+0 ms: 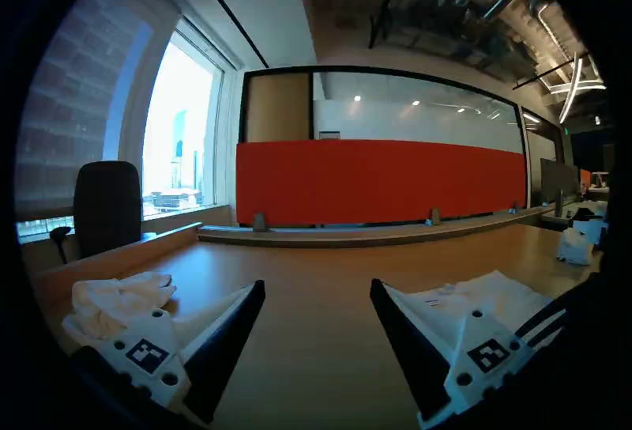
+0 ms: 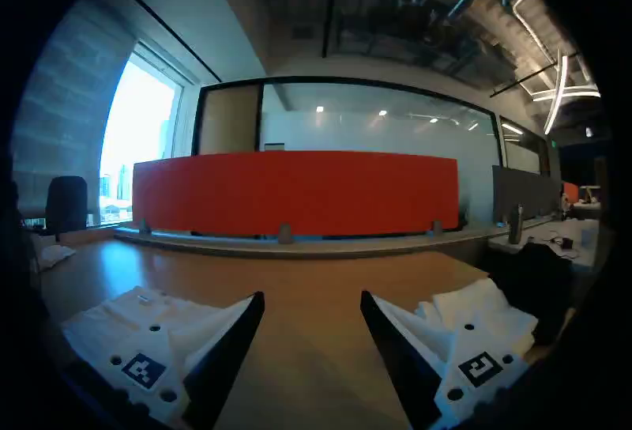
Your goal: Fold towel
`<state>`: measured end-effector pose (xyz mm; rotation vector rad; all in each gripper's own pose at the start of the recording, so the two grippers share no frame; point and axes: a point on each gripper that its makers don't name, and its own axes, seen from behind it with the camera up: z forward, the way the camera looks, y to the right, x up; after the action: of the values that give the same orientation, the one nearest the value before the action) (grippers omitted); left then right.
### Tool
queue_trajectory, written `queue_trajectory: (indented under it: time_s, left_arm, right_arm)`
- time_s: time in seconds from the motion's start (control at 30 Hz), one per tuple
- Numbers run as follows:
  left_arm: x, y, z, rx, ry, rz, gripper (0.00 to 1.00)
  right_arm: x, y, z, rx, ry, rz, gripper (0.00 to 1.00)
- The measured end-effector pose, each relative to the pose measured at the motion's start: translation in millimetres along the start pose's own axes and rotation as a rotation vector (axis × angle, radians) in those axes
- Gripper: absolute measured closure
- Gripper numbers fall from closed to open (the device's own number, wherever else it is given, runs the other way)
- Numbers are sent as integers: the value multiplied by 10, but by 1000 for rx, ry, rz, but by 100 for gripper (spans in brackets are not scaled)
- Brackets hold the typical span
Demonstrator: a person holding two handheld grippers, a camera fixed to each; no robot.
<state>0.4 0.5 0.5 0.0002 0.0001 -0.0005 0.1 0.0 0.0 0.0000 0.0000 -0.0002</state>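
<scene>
On the wooden table [image 1: 316, 335], a crumpled white towel [image 1: 118, 296] lies at the left, just beyond my left gripper's left finger. A flat white towel [image 1: 490, 292] lies spread at the right, behind its right finger. My left gripper [image 1: 316, 284] is open over bare wood and holds nothing. In the right gripper view the flat towel [image 2: 134, 307] lies at the left and a thicker pile of white towel [image 2: 474, 303] at the right. My right gripper [image 2: 312, 296] is open and holds nothing; bare table shows between its fingers.
An orange divider panel [image 1: 379, 181] stands along the table's far edge. A black office chair [image 1: 107, 205] stands by the window at the left. Another bunched white cloth [image 1: 575, 244] lies far right. A dark object [image 2: 537, 280] sits at the table's right edge.
</scene>
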Motion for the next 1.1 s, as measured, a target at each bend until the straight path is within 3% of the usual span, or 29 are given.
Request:
queue_trajectory:
  time_s: [0.33, 1.1]
  left_arm:
    - [-1, -2, 0, 0, 0, 0, 1]
    - [4, -2, -1, 0, 0, 0, 1]
  right_arm:
    - [11, -1, 1, 0, -1, 0, 1]
    - [15, 3, 1, 0, 0, 0, 1]
